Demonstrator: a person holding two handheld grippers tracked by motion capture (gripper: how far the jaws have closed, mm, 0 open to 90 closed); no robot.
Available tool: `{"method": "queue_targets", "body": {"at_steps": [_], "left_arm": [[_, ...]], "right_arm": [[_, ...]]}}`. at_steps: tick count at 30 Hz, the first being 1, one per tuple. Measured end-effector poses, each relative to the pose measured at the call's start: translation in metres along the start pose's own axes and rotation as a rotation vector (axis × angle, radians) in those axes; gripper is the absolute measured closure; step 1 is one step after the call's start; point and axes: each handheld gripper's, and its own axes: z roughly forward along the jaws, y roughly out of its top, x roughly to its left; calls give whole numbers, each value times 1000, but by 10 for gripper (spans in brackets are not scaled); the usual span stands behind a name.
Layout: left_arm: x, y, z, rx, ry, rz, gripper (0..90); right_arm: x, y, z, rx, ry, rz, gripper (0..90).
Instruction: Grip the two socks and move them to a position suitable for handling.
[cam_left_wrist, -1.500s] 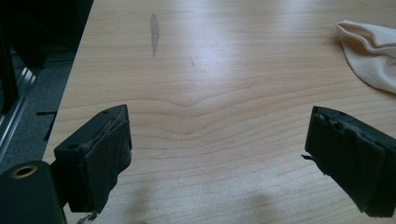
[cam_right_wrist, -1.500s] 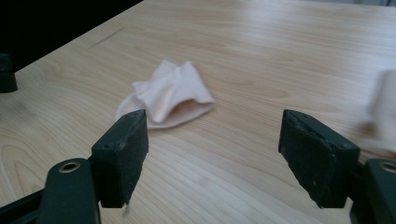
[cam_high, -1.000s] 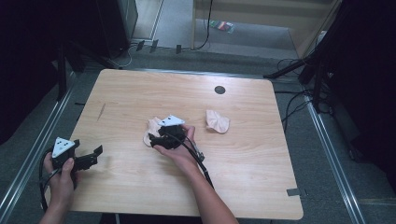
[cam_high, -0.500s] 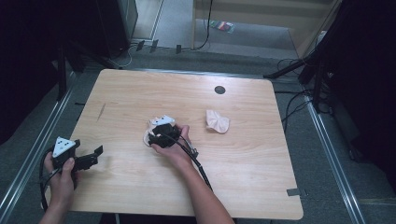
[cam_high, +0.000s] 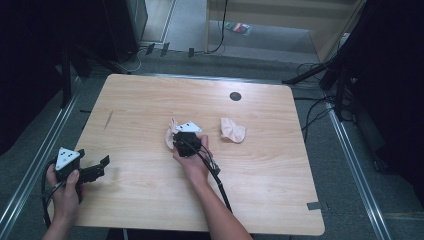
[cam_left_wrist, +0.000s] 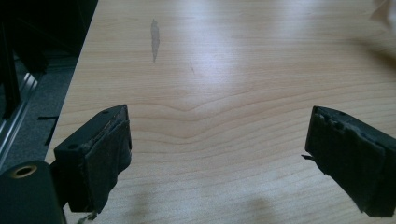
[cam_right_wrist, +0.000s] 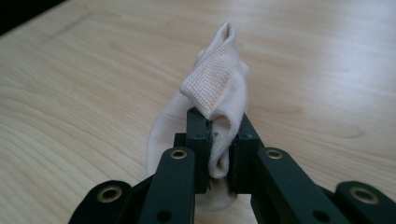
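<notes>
While the right gripper (cam_right_wrist: 218, 154) has just closed on the near sock (cam_right_wrist: 212, 102), the second sock (cam_high: 233, 130) lies just right of it; left gripper (cam_left_wrist: 219, 154) gapes empty, well apart.

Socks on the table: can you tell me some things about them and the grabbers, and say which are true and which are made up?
1. The right gripper pinches a pale sock. True.
2. The left gripper holds a sock too. False: its jaws stand wide apart with only bare table between them.
3. A second sock lies on the table apart from both grippers. True.
4. The second sock lies near the left gripper. False: in the high view it lies to the right of the right gripper, far from the left one.
5. The table is made of glass. False: it is pale wood.
</notes>
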Motion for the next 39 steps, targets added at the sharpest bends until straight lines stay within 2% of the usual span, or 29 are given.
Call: {"method": "queue_targets", "body": {"at_steps": [5,6,8,10,14,16,17,18,22,25,26,27,28,29,31,34,35,37,39], "left_arm": [[-3,0,-2,1,6,21,79],[-6,2,-3,-8,-17,4,78],[-12,4,-5,-19,-29,10,78],[-20,8,-7,-30,-70,-20,78],[-43,15,-13,-52,-123,-28,78],[-57,17,-14,-58,-146,-17,78],[-57,17,-14,-58,-146,-17,78],[-72,20,-14,-59,-174,2,78],[-97,24,-11,-60,-216,22,78],[-119,28,-7,-55,-247,46,78],[-119,28,-7,-55,-247,46,78],[-125,29,-6,-54,-257,54,77],[-137,31,-3,-52,-279,62,71],[-137,31,-3,-52,-279,62,59],[-154,32,3,-54,-331,78,38],[-164,28,8,-55,-356,93,35],[-167,26,10,-51,-367,102,28],[-171,22,14,-27,-375,137,26],[-172,20,14,-22,-376,149,26]], "right_arm": [[-6,9,-38,-53,-19,27,820],[-9,9,-47,-57,-22,33,820],[-13,9,-59,-59,-36,30,820],[-17,5,-73,-69,-47,38,820],[-20,-14,-99,-77,-87,27,818],[-23,-25,-109,-73,-86,42,818],[-23,-25,-109,-73,-86,42,818],[-26,-36,-119,-70,-93,50,818],[-31,-52,-130,-56,-100,70,815],[-32,-61,-134,-40,-127,101,814],[-32,-61,-134,-40,-127,101,814],[-29,-68,-135,-34,-142,104,813],[-27,-70,-135,-31,-147,106,814],[-27,-70,-135,-31,-147,106,814],[-22,-78,-132,-21,-163,110,816],[-20,-84,-126,-6,-146,117,805],[-18,-86,-123,6,-129,121,762],[-16,-87,-117,51,-84,132,534],[-16,-88,-118,49,-56,151,411]]}}
